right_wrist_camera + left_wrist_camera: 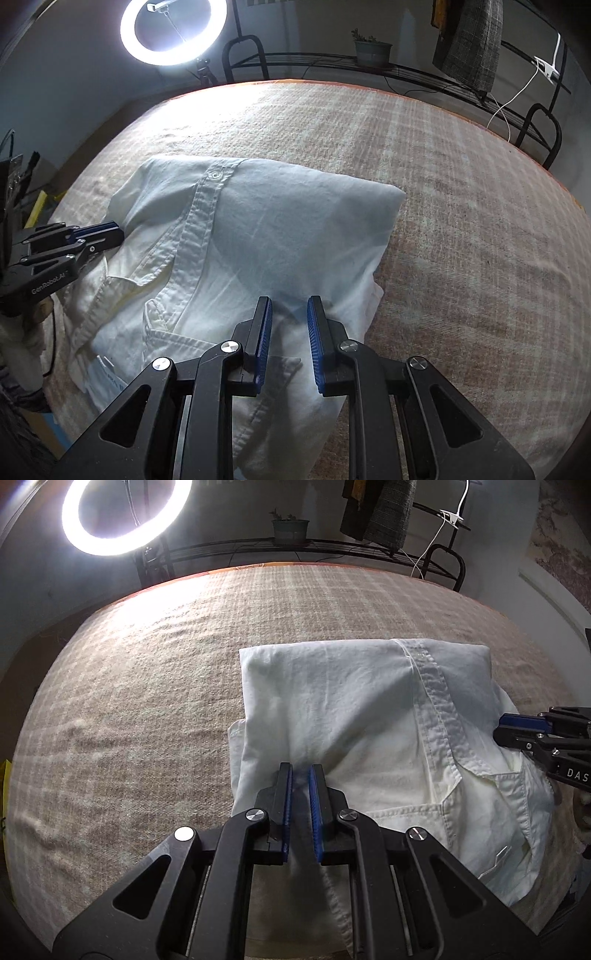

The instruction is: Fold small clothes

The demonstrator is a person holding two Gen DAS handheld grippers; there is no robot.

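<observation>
A small white button shirt (354, 716) lies folded into a rough rectangle on the plaid blanket; it also shows in the right wrist view (266, 236). Its button placket runs down the folded top layer, and the collar lies at the near end. My left gripper (301, 771) hovers over the shirt's near left part with a narrow gap between its blue pads, holding nothing. My right gripper (290, 304) is open over the shirt's near right part, empty. Each gripper shows from the side in the other's view, the right (513, 727) and the left (103, 232), both at the shirt's edges.
The beige plaid blanket (147, 709) covers the bed. A lit ring light (125, 513) stands beyond the far edge. A black metal rack (424, 74) holds a potted plant (373, 51) and hanging clothes (472, 40), with a white cable.
</observation>
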